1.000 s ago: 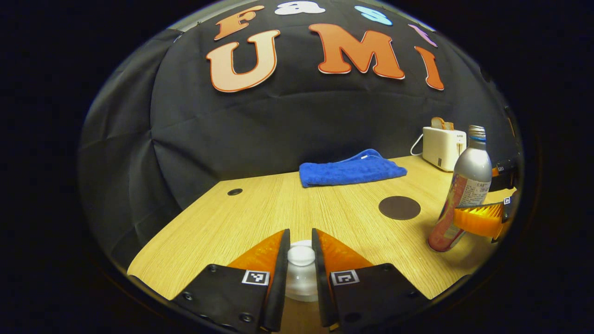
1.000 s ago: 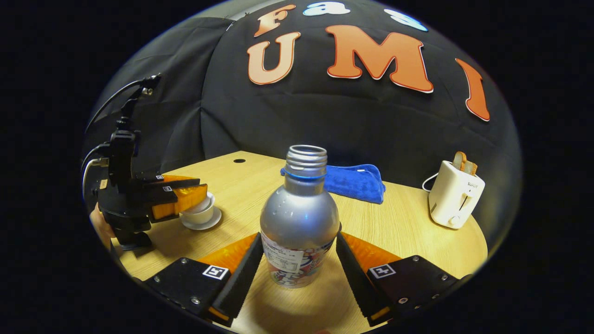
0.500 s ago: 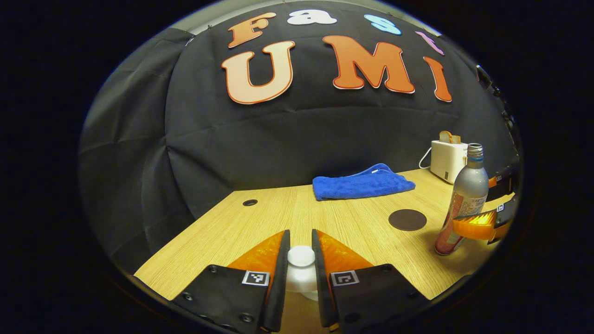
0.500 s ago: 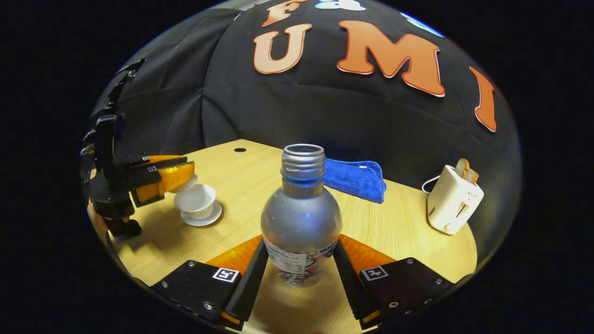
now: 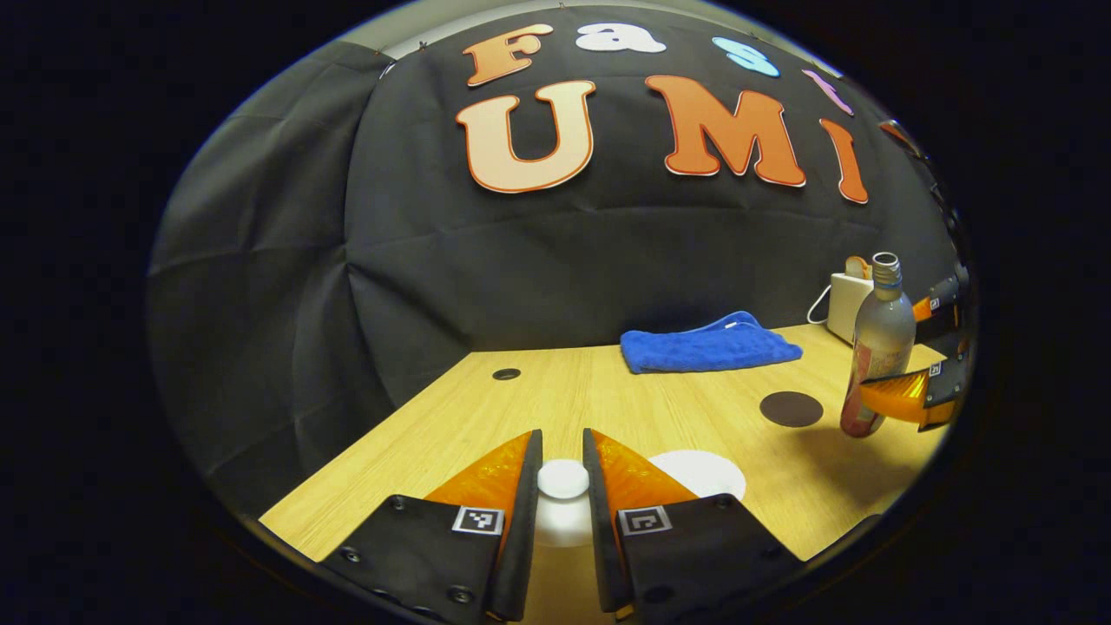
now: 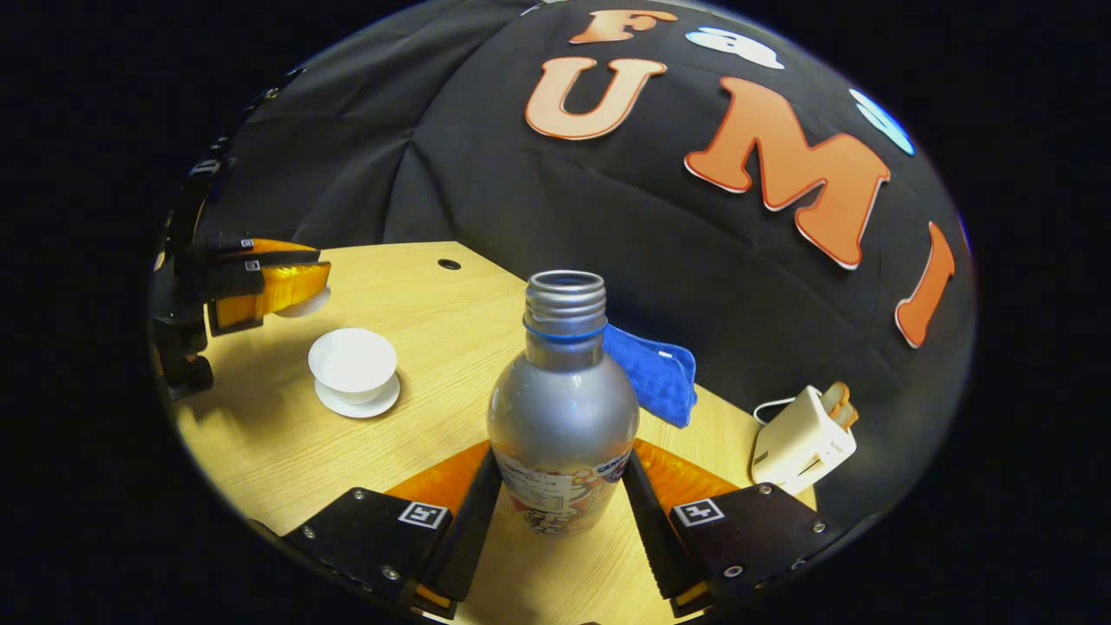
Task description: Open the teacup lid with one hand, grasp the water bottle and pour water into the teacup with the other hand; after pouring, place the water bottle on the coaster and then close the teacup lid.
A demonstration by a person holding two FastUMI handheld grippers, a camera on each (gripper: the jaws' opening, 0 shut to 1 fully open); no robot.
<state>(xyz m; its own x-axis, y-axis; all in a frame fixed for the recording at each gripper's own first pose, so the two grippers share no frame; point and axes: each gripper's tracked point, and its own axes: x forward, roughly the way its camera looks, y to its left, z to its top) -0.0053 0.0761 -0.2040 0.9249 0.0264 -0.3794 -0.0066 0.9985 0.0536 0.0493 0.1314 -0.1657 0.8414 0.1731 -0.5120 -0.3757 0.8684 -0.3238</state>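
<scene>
lid (image 5: 563, 478) pinched in raised left tool (image 5: 562, 473); right tool (image 6: 562, 499) clamps lifted bottle (image 6: 562, 408).

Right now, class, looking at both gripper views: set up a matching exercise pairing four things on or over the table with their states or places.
Things:
1. teacup lid
2. water bottle
3. teacup
4. coaster

States:
A. uncovered, on its saucer
B. bare on the table
C. gripped by the left gripper, lifted
D. gripped by the right gripper, cap off

Pairs: 1-C, 2-D, 3-A, 4-B
</scene>
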